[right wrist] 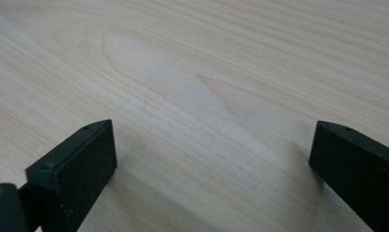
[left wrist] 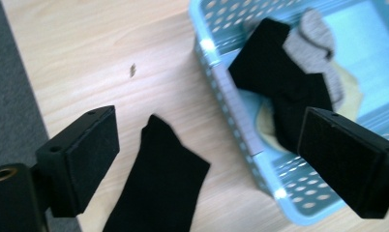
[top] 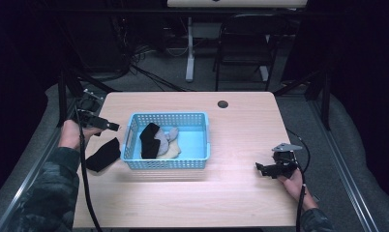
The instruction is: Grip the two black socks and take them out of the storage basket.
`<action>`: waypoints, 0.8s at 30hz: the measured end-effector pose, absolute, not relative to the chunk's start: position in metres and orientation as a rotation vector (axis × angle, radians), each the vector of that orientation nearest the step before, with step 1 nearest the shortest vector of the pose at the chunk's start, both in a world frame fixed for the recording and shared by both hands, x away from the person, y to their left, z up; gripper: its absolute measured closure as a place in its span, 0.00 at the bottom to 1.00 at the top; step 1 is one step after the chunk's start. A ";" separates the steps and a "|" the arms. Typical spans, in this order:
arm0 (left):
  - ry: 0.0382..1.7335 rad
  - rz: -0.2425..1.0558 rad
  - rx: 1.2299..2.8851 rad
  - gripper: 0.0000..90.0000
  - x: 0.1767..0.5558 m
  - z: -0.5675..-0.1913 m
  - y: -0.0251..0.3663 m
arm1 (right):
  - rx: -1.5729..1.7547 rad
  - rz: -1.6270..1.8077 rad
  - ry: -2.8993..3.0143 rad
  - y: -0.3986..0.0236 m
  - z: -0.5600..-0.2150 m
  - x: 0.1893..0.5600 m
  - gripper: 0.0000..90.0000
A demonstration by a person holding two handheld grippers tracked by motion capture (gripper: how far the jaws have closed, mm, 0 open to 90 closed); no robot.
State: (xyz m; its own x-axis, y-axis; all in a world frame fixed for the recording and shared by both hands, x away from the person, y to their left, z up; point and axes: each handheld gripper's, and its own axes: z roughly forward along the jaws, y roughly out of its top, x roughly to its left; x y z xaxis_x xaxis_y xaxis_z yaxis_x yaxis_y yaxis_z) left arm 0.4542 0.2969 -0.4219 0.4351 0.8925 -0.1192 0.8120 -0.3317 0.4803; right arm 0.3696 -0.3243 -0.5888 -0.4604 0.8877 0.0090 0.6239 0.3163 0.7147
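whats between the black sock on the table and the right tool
In the high view, the light blue perforated plastic basket stands between the flat black sock and the right tool. Past the basket, the light wooden table is bare up to that tool.

We wear dark camouflage sleeves (top: pixel 52 188). Our left gripper (top: pixel 116 127) and right gripper (top: pixel 258 167) are black with blocky, flat-padded jaws; black cables (top: pixel 86 188) trail back, and a grey three-cornered plate (top: pixel 286 146) tops the right one.

We hold our left gripper (top: pixel 110 126) raised at the table's left edge, jaws spread wide and empty, while our right gripper (top: pixel 261 168) sits low, jaws likewise wide apart.
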 end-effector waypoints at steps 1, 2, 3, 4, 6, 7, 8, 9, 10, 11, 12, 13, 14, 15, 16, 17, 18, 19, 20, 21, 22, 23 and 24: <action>1.435 0.227 2.219 0.07 0.454 -0.422 0.297 | 1.344 0.933 2.202 -0.324 -0.589 0.370 0.03; 1.410 0.234 2.224 0.05 0.453 -0.419 0.289 | 1.344 0.934 2.202 -0.324 -0.589 0.370 0.03; 1.403 0.237 2.224 0.04 0.452 -0.418 0.286 | 1.344 0.934 2.202 -0.324 -0.589 0.370 0.03; 1.388 0.237 2.233 0.04 0.452 -0.418 0.282 | 1.344 0.934 2.202 -0.324 -0.589 0.370 0.03; 1.367 0.234 2.242 0.04 0.452 -0.417 0.275 | 1.344 0.933 2.202 -0.324 -0.589 0.370 0.03; 1.355 0.236 2.251 0.03 0.452 -0.417 0.272 | 1.344 0.934 2.202 -0.324 -0.589 0.370 0.03; 1.349 0.232 2.253 0.03 0.452 -0.417 0.269 | 1.344 0.933 2.202 -0.324 -0.589 0.370 0.03; 1.337 0.230 2.264 0.03 0.452 -0.417 0.266 | 1.344 0.934 2.202 -0.324 -0.589 0.370 0.03; 1.331 0.230 2.269 0.02 0.453 -0.417 0.262 | 1.344 0.934 2.202 -0.324 -0.589 0.370 0.03; 1.331 0.230 2.269 0.02 0.453 -0.417 0.262 | 1.344 0.933 2.202 -0.324 -0.589 0.370 0.03; 1.324 0.226 2.279 0.02 0.453 -0.418 0.259 | 1.344 0.933 2.202 -0.324 -0.589 0.370 0.03; 1.315 0.218 2.285 0.02 0.455 -0.420 0.254 | 1.344 0.933 2.202 -0.324 -0.589 0.370 0.03; 1.314 0.213 2.290 0.02 0.455 -0.421 0.251 | 1.344 0.933 2.202 -0.324 -0.589 0.370 0.03; 1.307 0.205 2.297 0.02 0.456 -0.422 0.249 | 1.344 0.934 2.202 -0.324 -0.589 0.370 0.03; 1.304 0.201 2.303 0.01 0.457 -0.424 0.246 | 1.344 0.933 2.202 -0.324 -0.589 0.370 0.03; 1.296 0.199 2.312 0.01 0.458 -0.426 0.242 | 1.344 0.934 2.202 -0.324 -0.589 0.370 0.03; 1.289 0.192 2.318 0.01 0.458 -0.427 0.239 | 1.344 0.934 2.202 -0.324 -0.589 0.370 0.03; 1.286 0.189 2.319 0.01 0.459 -0.428 0.236 | 1.344 0.934 2.202 -0.324 -0.589 0.370 0.03; 1.286 0.189 2.319 0.01 0.459 -0.428 0.236 | 1.344 0.934 2.202 -0.324 -0.589 0.370 0.03; 1.278 0.186 2.326 0.01 0.460 -0.430 0.233 | 1.344 0.934 2.202 -0.324 -0.589 0.370 0.03; 1.275 0.176 2.332 0.01 0.462 -0.432 0.229 | 1.344 0.934 2.202 -0.324 -0.589 0.370 0.03; 1.275 0.176 2.332 0.01 0.462 -0.432 0.229 | 1.344 0.934 2.202 -0.324 -0.589 0.370 0.03; 1.266 0.173 2.346 0.01 0.463 -0.434 0.224 | 1.343 0.934 2.202 -0.324 -0.589 0.370 0.03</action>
